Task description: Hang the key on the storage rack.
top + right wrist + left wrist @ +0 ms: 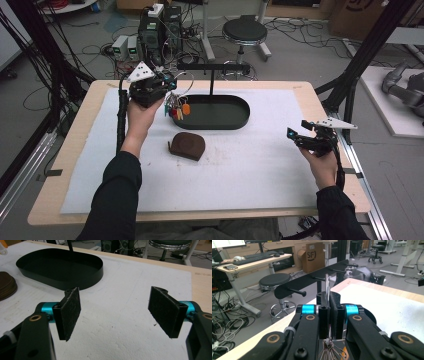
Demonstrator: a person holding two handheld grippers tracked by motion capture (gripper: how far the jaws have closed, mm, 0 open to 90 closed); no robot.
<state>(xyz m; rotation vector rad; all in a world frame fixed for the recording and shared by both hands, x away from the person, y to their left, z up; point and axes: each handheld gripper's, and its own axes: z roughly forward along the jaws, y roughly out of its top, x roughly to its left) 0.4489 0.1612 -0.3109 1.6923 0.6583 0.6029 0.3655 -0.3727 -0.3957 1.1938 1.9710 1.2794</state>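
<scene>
Overhead, we see the left gripper (167, 86) raised near the left end of the black hook rack (212, 66), its jaws clenched on a metal key ring (327, 287) — the ring stands upright between the pads, poking above them toward a peg (295, 291) of the rack. Below the jaws the bunch of keys (176, 107) hangs with an orange tag, just over the left rim of the oval black tray (244, 112). We cannot see anything lying in the tray. A brown zip pouch (187, 145) rests on the white mat (260, 165) — in front of the tray. Our right gripper (116, 312) hovers low over the mat, jaws spread wide, nothing between them.
</scene>
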